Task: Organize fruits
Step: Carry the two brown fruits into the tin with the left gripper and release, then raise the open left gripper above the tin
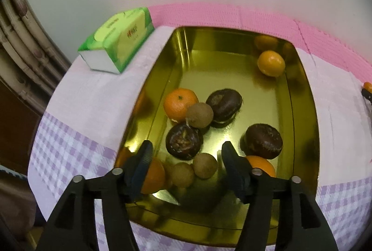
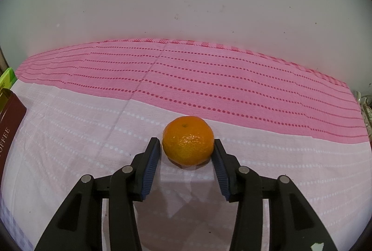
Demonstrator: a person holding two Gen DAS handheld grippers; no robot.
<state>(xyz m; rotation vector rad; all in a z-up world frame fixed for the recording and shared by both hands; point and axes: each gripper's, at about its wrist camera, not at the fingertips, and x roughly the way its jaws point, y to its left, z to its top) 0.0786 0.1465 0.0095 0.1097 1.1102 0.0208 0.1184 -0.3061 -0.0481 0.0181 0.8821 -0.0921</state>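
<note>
Over the gold tray (image 1: 302,111), the left tool (image 1: 186,148) hangs wide and empty above a dark fruit (image 1: 184,141). On the pink-clothed table (image 2: 69,134), the right tool (image 2: 187,146) brackets a mandarin (image 2: 188,140), its left pad barely clear; best to centre, then squeeze gently.

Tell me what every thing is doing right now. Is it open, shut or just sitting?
Left gripper: open, empty, above the gold tray.
Right gripper: open, with the tangerine between its fingers.
Tangerine: sitting on the tablecloth, not lifted.
Gold tray: holding mixed fruit.
Tissue pack: lying beside the tray.
</note>
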